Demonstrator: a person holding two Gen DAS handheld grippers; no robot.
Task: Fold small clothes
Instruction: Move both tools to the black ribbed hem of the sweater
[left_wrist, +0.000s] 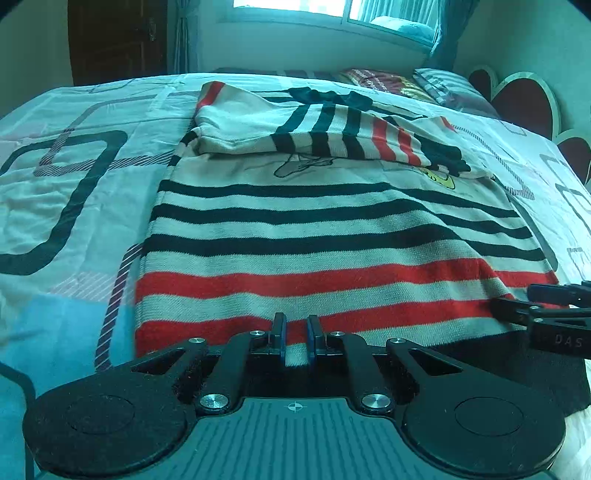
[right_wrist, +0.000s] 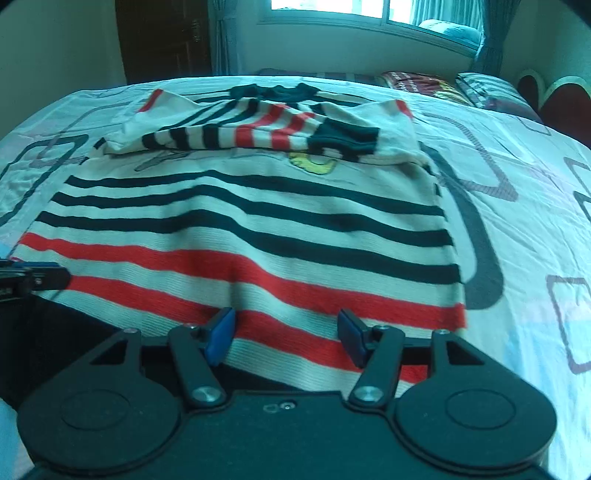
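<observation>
A knitted sweater (left_wrist: 314, 229) (right_wrist: 240, 221) with black and red stripes on cream lies flat on the bed, its black hem (left_wrist: 498, 369) nearest me. Both sleeves (left_wrist: 332, 136) (right_wrist: 258, 133) are folded across the chest. My left gripper (left_wrist: 295, 321) hovers low over the hem's left part. Its jaws are shut to a narrow slit, and I see no cloth lifted in them. My right gripper (right_wrist: 286, 321) stands open over the red stripes near the hem's right part, nothing pinched between its blue pads (right_wrist: 219, 338). Each gripper also shows at the other view's edge: right gripper (left_wrist: 517, 299), left gripper (right_wrist: 62, 277).
The patterned bedsheet (left_wrist: 74, 184) (right_wrist: 517, 206) spreads out on both sides of the sweater. Pillows (left_wrist: 443, 86) and a folded dark red cloth (right_wrist: 417, 83) lie at the far right by the headboard (left_wrist: 524, 99). A window (right_wrist: 332, 9) and a dark door (left_wrist: 118, 37) are on the far wall.
</observation>
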